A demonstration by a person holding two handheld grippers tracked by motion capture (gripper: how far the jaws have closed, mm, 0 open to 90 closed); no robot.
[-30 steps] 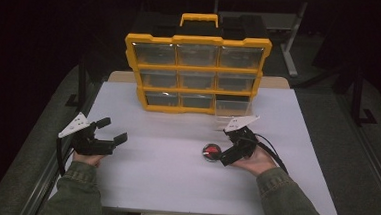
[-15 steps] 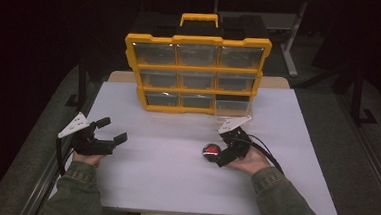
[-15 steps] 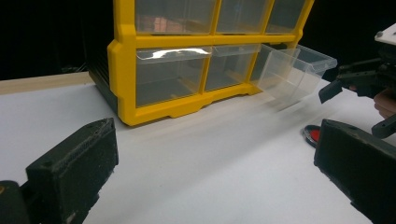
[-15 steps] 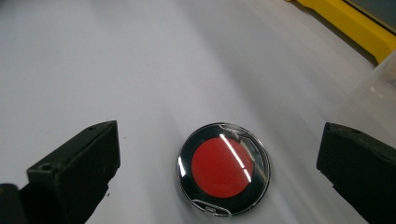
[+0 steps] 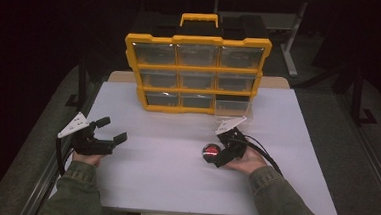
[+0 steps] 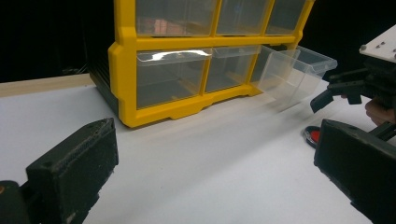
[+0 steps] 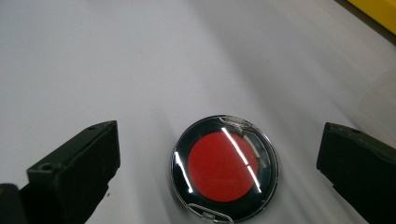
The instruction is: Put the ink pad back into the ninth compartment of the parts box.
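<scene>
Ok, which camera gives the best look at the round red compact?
The right gripper view: the round red compact lies large and centred between the open jaws, clear lid visible. The high view shows it small at the right gripper; the left gripper view shows just a red edge.

Right gripper (image 5: pixel 219 152) beside round red compact (image 5: pixel 210 151); left gripper (image 5: pixel 108 131) well apart.

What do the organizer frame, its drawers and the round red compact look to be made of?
Organizer frame: opaque yellow moulded plastic, smooth with a slight sheen, rounded corners. Drawers: clear hard plastic; you see through them, with a bright glare on the rim. Compact: glossy black rim around a red centre under a clear lid that throws sharp streak reflections; likely plastic, though glass can't be ruled out.
</scene>
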